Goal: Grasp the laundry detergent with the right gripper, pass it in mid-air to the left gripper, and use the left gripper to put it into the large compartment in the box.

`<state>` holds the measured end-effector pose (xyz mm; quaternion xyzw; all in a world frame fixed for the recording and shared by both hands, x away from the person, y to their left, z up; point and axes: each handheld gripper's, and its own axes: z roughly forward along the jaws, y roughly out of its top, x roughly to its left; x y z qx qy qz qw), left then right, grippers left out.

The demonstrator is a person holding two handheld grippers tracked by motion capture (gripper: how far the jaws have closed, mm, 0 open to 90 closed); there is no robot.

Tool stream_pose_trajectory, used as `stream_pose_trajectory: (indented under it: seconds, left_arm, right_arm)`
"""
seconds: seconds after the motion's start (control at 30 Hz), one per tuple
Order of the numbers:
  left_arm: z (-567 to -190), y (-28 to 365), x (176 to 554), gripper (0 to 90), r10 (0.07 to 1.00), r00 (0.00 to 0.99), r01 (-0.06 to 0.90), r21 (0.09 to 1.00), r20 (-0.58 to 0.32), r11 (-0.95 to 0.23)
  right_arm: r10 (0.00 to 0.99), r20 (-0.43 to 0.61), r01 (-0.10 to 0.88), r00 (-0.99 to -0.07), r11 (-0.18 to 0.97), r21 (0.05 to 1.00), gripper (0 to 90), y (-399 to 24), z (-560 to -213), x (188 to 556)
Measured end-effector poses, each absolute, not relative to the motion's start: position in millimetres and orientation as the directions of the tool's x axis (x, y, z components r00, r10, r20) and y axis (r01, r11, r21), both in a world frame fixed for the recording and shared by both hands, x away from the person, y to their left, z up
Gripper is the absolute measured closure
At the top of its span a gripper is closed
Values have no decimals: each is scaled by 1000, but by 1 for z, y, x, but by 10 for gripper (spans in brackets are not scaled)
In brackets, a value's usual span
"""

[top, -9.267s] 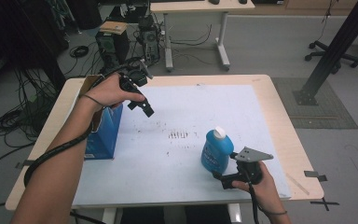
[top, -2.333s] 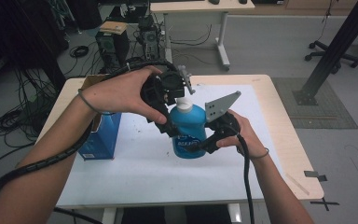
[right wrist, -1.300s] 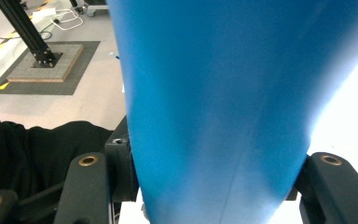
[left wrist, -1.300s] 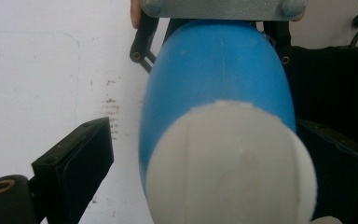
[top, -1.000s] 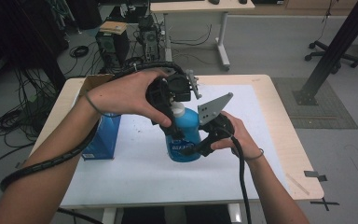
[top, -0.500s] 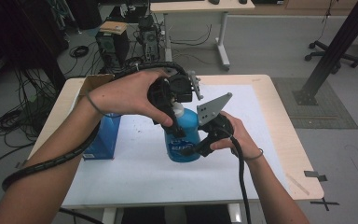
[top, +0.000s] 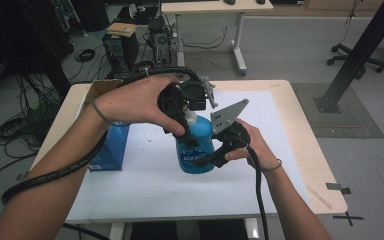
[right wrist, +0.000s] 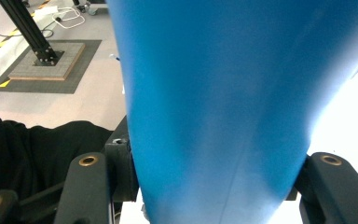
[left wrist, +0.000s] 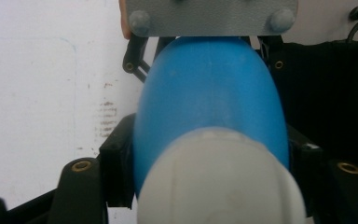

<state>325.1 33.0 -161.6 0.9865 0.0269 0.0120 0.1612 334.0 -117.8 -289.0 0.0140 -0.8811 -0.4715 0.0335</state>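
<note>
My right tool (top: 219, 156) clamps the blue bottle (top: 196, 145); my left tool (top: 186, 116) clamps its white cap (left wrist: 221, 179), apparently not yet off.

I see the bottle (top: 196, 147) standing upright near the middle of the table (top: 300, 150), on the sheet (top: 150, 185) that covers most of the top. My left claw (top: 192, 102) sits over its cap from above; my right claw (top: 215, 157) is at its right side. A box (top: 109, 152) stands to its left, near the table's left edge.
</note>
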Motion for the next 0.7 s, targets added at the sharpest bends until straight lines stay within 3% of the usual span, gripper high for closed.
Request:
stream_pose_trajectory:
  seconds: [0.7]
  left_arm:
    - [-158,32,323,378,75,997,62,309,31,-949]
  right_arm:
    - [-63,46,4,-997,548,836,420,-117,-288,335]
